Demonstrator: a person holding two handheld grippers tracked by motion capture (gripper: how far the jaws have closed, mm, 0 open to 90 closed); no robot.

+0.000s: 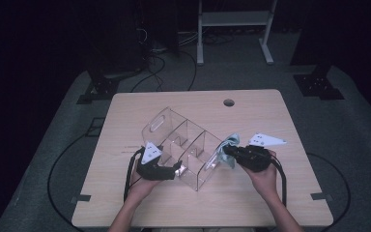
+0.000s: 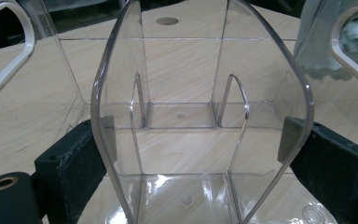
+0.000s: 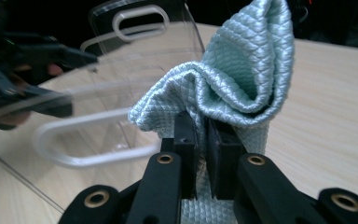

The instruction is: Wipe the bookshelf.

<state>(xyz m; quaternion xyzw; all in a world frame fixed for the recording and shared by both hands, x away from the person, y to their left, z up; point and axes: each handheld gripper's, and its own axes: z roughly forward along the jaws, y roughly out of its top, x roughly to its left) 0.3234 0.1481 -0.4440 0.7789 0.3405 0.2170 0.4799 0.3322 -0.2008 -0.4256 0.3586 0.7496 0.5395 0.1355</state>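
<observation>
A clear plastic organizer (image 1: 183,140) with several compartments and a handle slot at each end lies at an angle mid-table. My left gripper (image 1: 176,169) holds its near side. In the left gripper view my left gripper (image 2: 200,154) has its black pads (image 2: 74,158) pressed on both edges of a clear wall of the organizer (image 2: 200,93). My right gripper (image 1: 227,151) is at the organizer's right end, shut on a pale teal quilted cloth (image 1: 231,143). The cloth (image 3: 242,70) bunches up above the right gripper (image 3: 204,135), beside the organizer's handle slot (image 3: 140,18). It also shows as the cloth (image 2: 317,46) at upper right.
The wooden table (image 1: 270,203) has a round cable hole (image 1: 228,102) near its far edge. Beyond it a white frame (image 1: 232,19) and black stand bases (image 1: 319,84) rest on the grey floor. Black cables trail from both grippers toward the table's near edge.
</observation>
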